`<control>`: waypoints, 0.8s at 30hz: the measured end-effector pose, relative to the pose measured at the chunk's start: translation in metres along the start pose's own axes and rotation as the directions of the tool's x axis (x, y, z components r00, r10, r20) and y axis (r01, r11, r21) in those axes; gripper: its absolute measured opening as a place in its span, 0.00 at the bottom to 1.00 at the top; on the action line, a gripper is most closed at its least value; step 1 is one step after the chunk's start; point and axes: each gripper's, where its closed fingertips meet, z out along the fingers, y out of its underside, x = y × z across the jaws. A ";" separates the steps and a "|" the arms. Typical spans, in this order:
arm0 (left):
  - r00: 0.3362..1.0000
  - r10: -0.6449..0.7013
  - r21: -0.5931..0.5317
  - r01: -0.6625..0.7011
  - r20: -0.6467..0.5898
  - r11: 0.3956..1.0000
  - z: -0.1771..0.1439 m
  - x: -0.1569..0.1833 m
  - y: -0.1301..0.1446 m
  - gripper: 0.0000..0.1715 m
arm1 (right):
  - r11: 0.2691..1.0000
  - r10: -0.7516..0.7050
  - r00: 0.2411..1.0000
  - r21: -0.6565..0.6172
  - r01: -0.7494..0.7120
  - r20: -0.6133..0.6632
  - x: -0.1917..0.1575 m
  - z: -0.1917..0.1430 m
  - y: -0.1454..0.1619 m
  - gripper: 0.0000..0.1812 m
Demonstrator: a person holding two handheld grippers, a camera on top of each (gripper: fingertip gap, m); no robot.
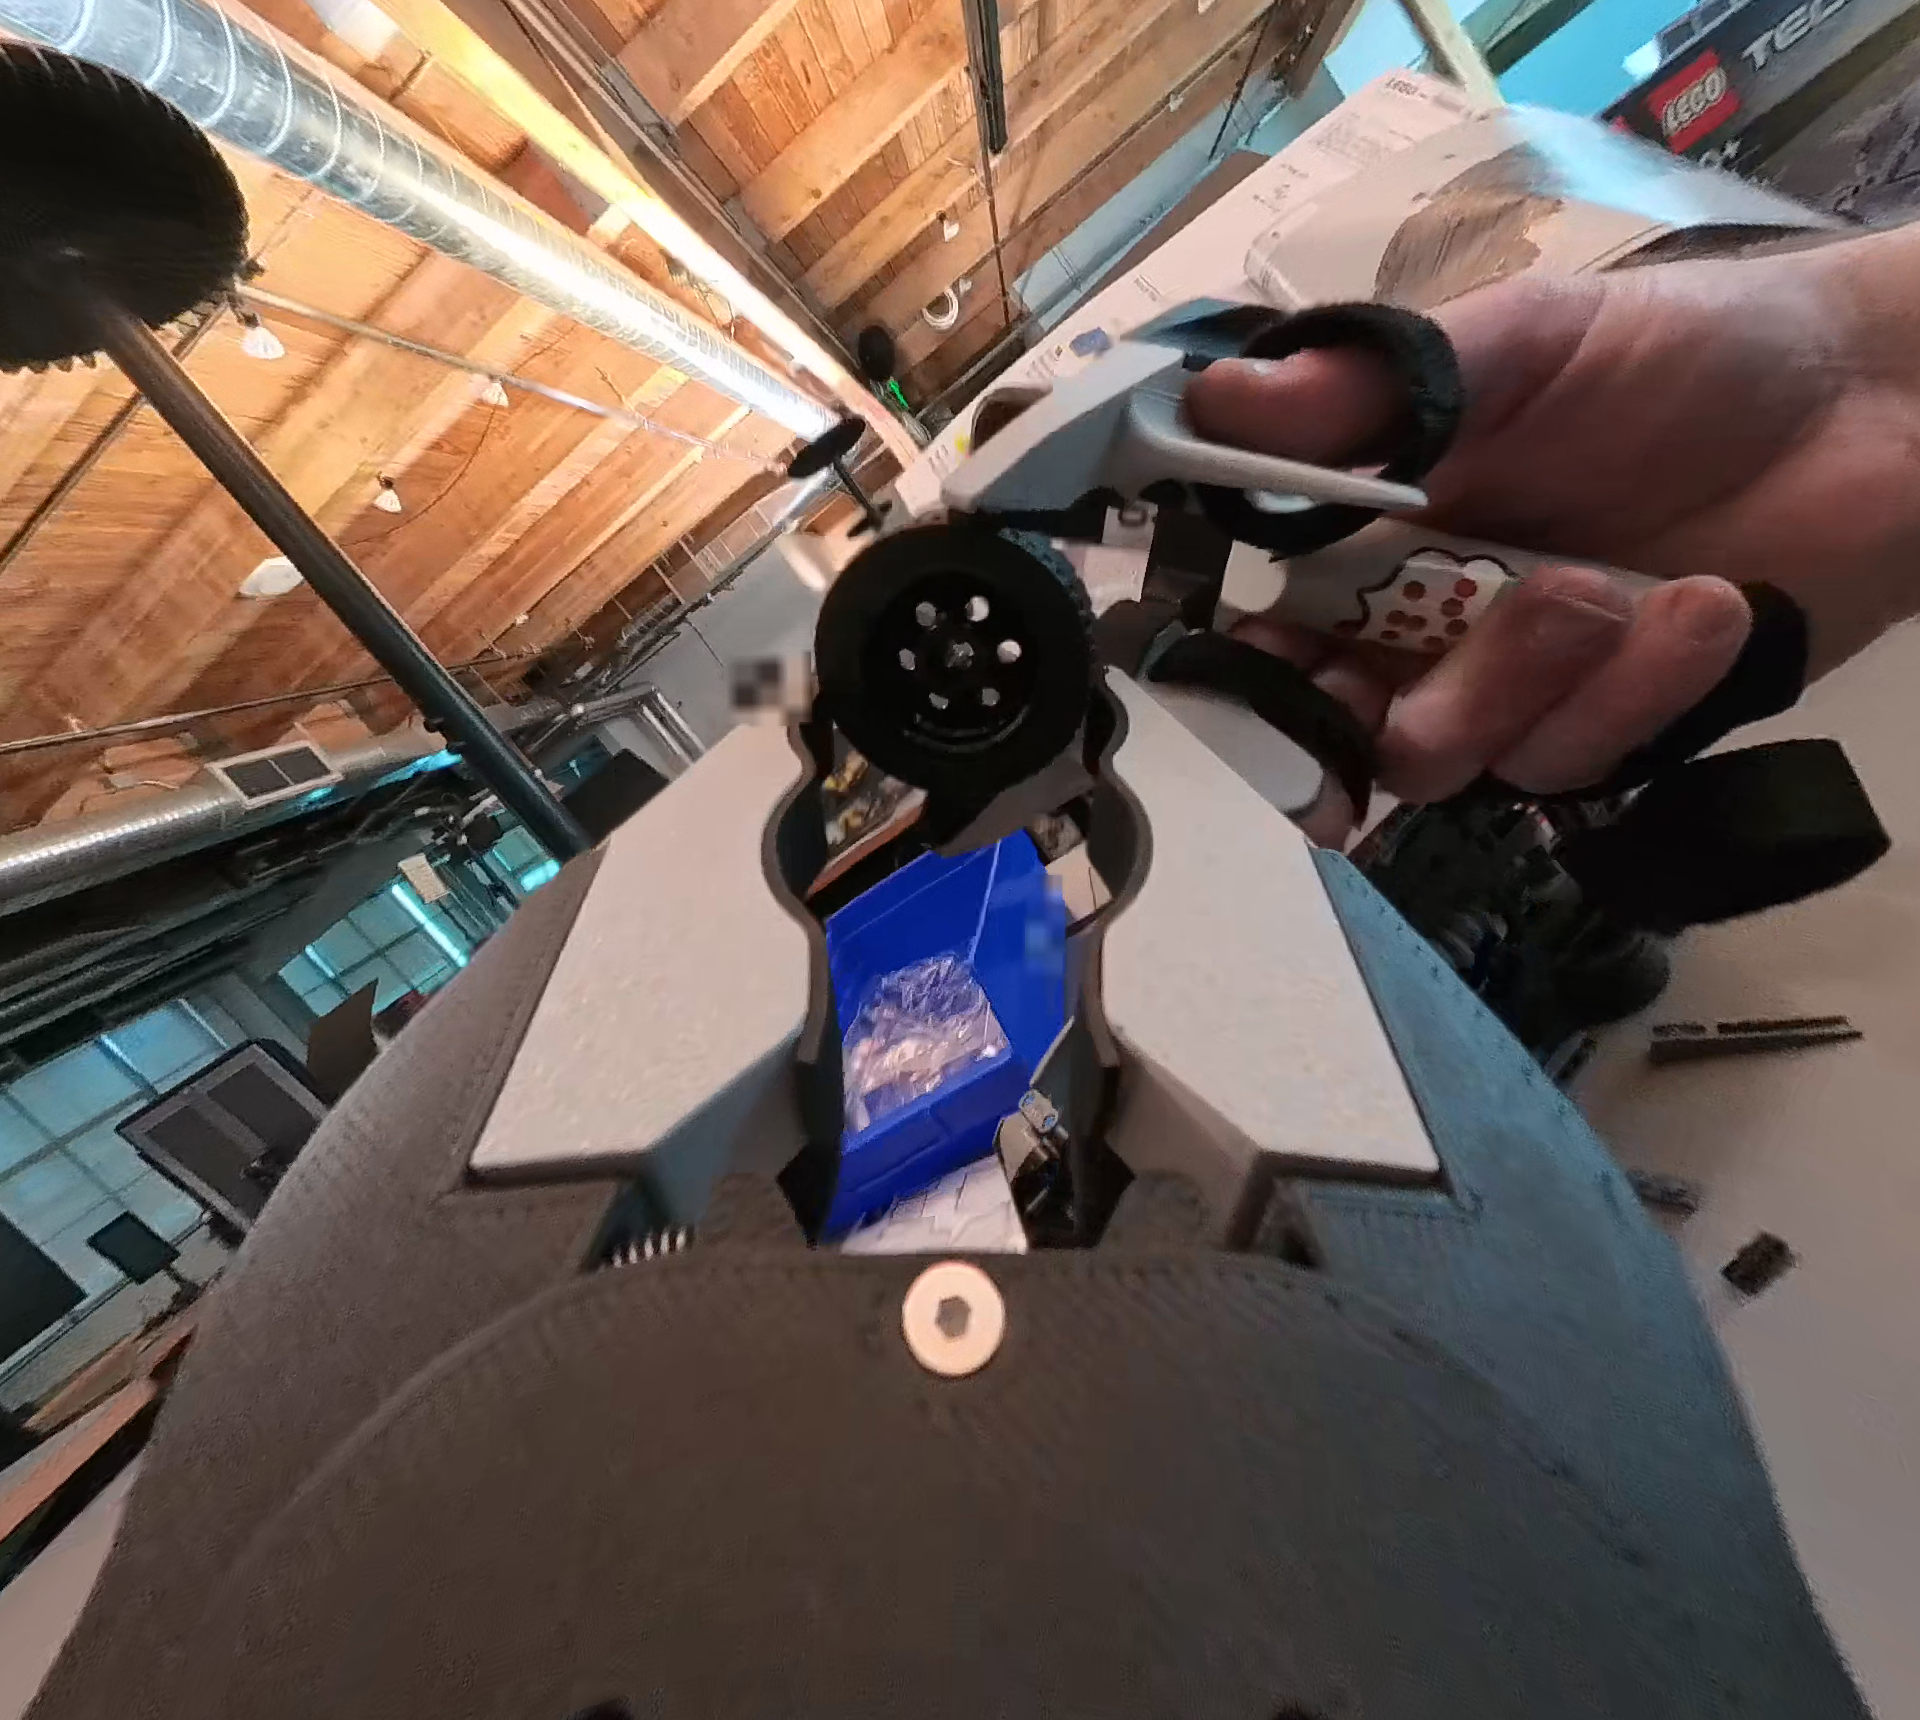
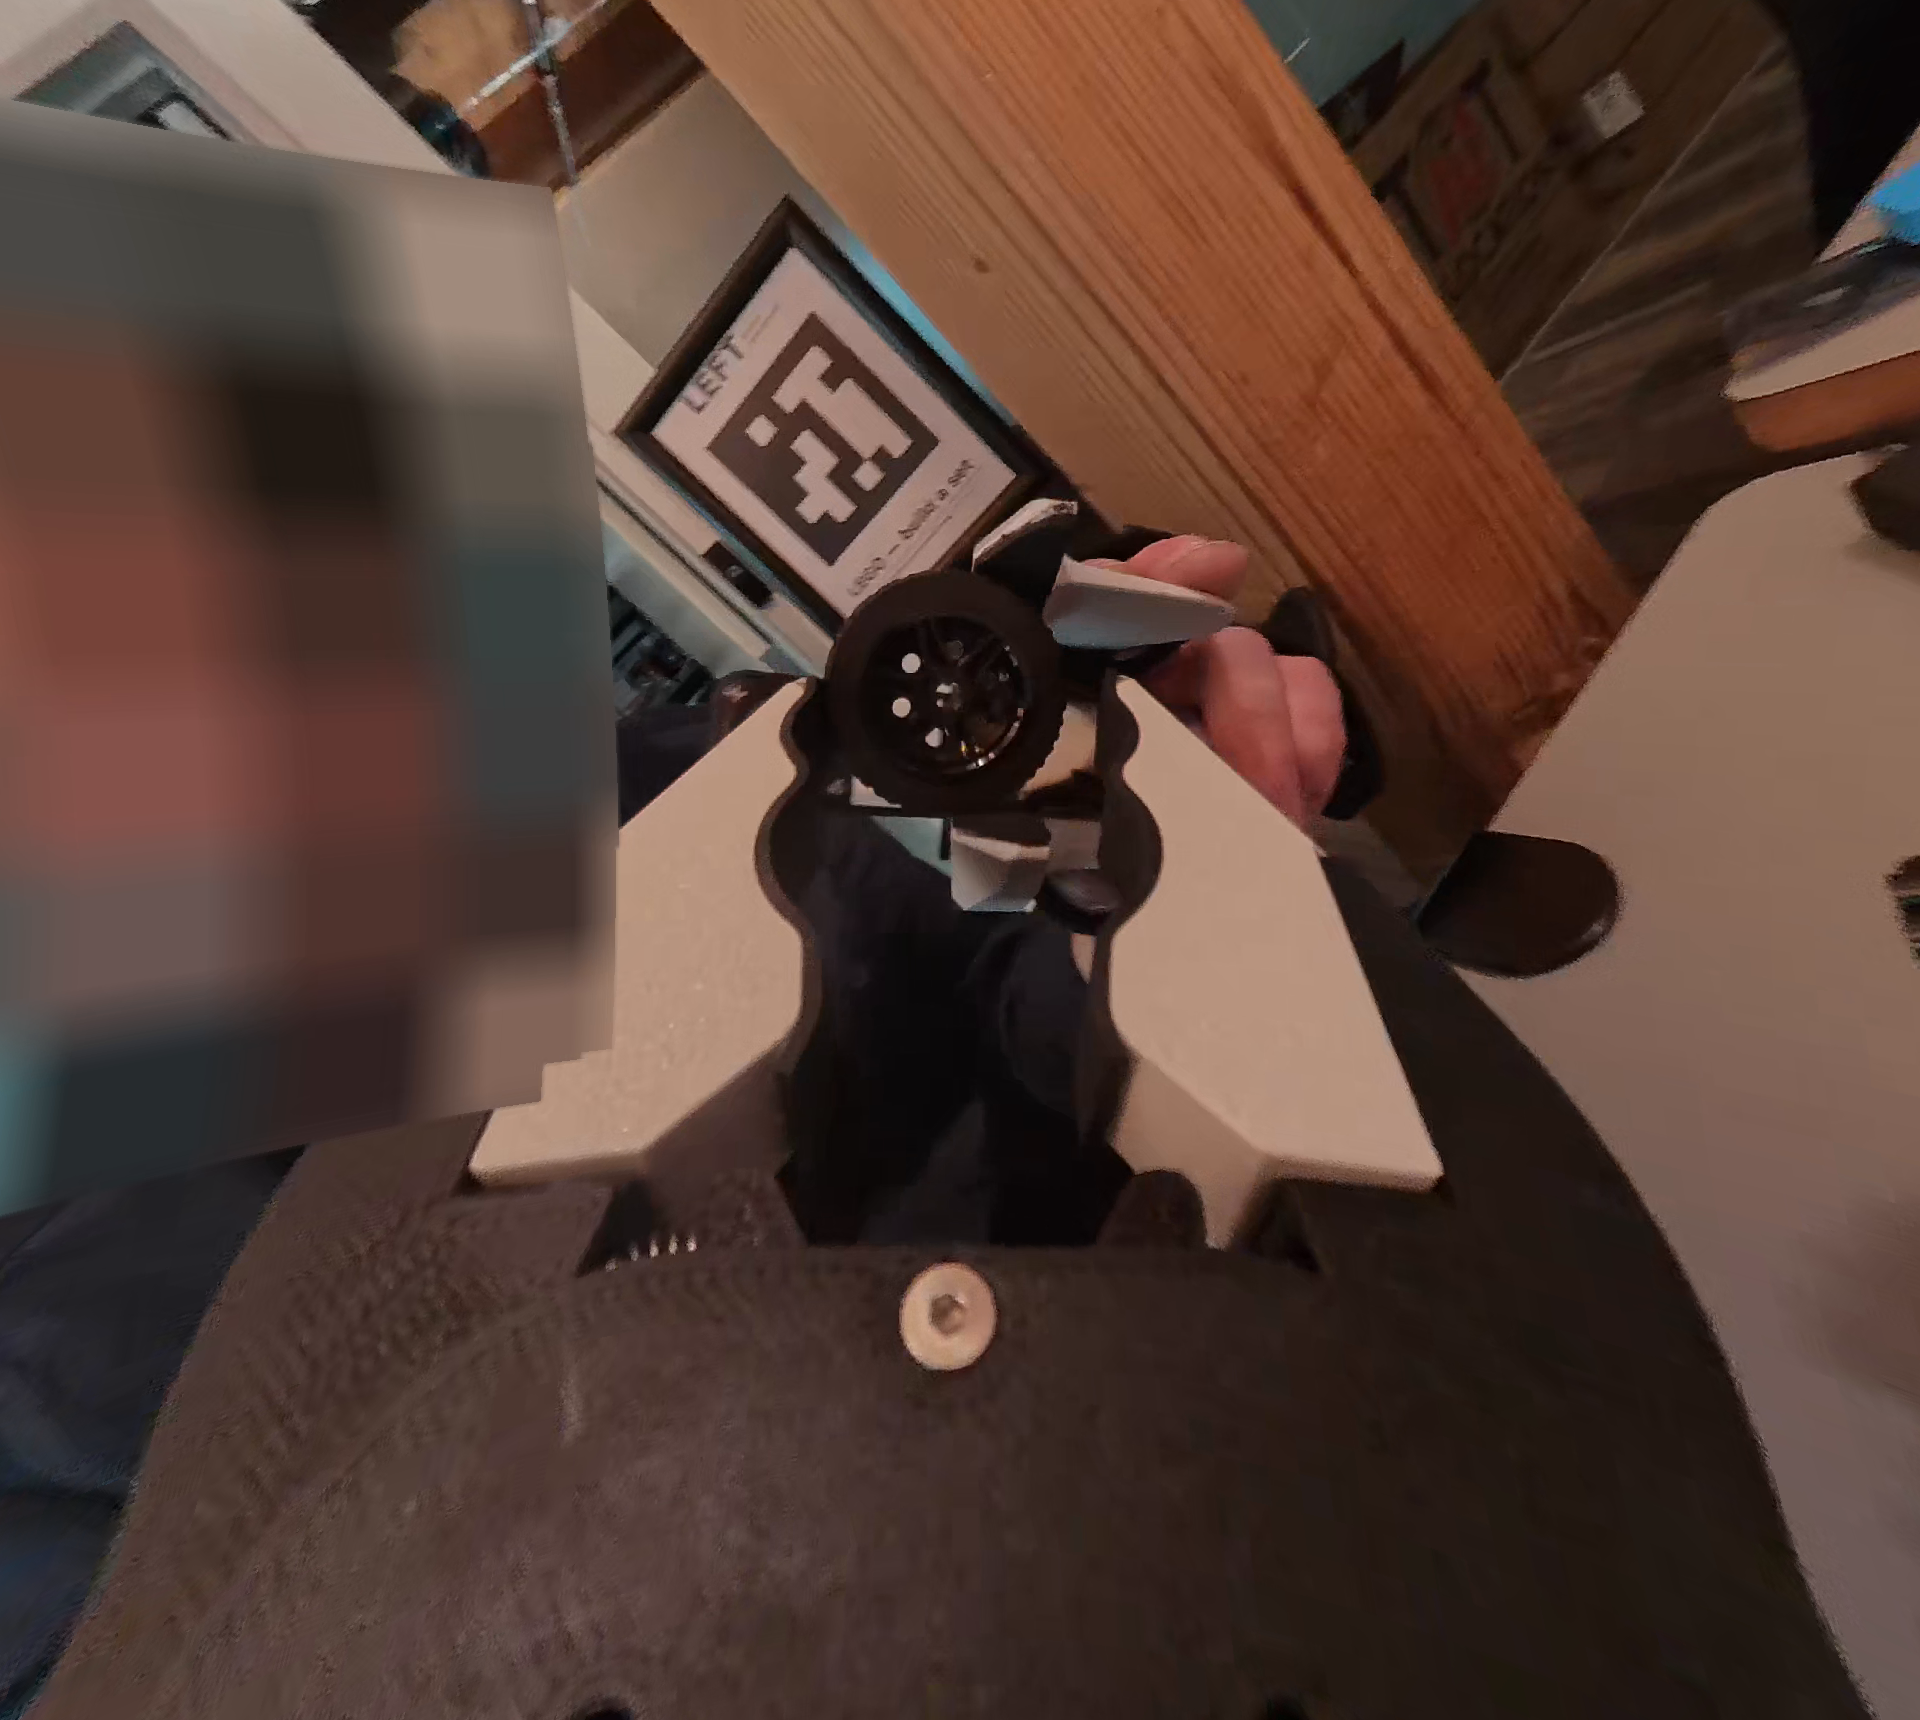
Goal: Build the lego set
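A black Lego wheel with a spoked hub sits between the tips of my left gripper, which is shut on its tyre. A second tyre shows just behind it. In the right wrist view, my right gripper is shut on a black wheel in the same way. The two grippers face each other, both raised off the table. A hand with black finger straps works the right gripper. Whether the two wheels are joined is hidden.
A blue bin with a clear plastic bag lies below my left gripper. A dark Lego model and loose dark pieces lie on the white table. An instruction sheet and a Lego box stand behind. A black round base stands by a wooden beam.
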 end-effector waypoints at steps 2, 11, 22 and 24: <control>1.000 0.011 -0.060 -0.011 -0.007 0.998 0.001 -0.001 0.008 0.26 | 0.997 -0.076 0.987 -0.001 0.077 -0.144 0.011 -0.008 -0.005 0.32; 0.994 0.067 -0.334 -0.092 -0.086 0.938 0.007 0.009 0.038 0.27 | 0.944 -0.323 0.831 -0.212 0.251 -0.453 0.021 -0.025 -0.001 0.12; 0.996 0.016 -0.257 -0.040 -0.092 0.966 0.005 0.013 0.033 0.27 | 0.988 -0.152 0.932 -0.080 0.133 -0.328 0.022 -0.029 -0.003 0.08; 0.996 0.010 -0.239 -0.032 -0.093 0.970 0.005 0.012 0.032 0.27 | 0.988 -0.149 0.936 -0.078 0.131 -0.320 0.022 -0.028 -0.003 0.08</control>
